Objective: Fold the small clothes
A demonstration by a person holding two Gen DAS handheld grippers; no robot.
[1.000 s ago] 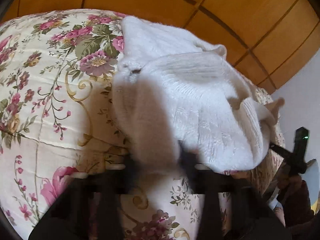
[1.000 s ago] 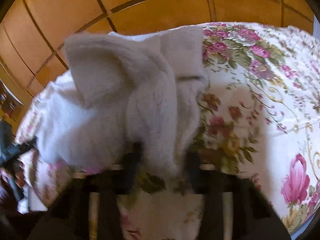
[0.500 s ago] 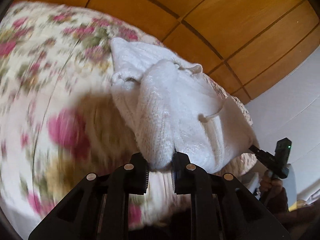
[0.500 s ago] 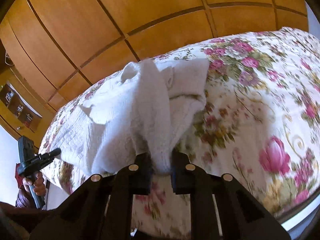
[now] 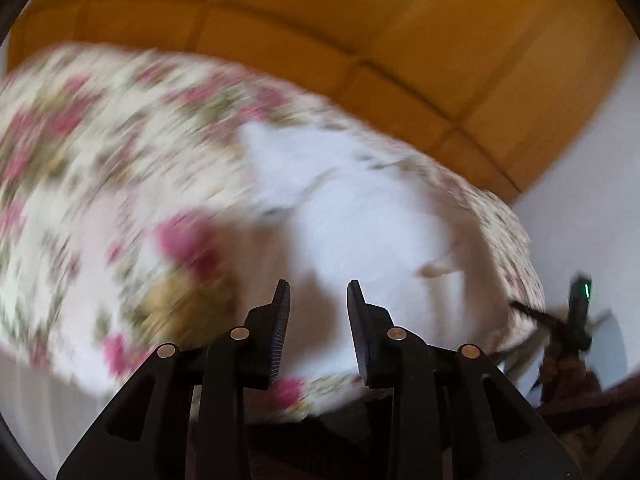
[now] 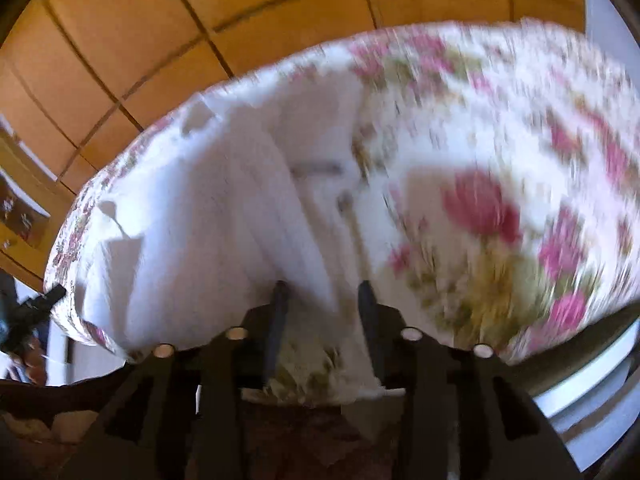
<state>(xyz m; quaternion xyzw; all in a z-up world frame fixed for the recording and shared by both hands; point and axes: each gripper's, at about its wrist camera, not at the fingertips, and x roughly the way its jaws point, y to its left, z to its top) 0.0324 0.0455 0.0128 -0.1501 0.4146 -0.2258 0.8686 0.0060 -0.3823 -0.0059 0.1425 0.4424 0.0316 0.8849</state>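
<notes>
Blur smears the left wrist view: the left tool [image 5: 319, 292] hangs released, jaws apart, nothing between them, and the white knit garment [image 5: 360, 220] lies on the flowered bedspread [image 5: 80, 184] toward 12 o'clock, wood panelling [image 5: 360, 28] behind. From the right wrist view, the right tool [image 6: 324, 296] is likewise spread and ungripped, the garment [image 6: 208, 216] heaped from 12 round to 10 o'clock on the bedspread [image 6: 520, 140].
</notes>
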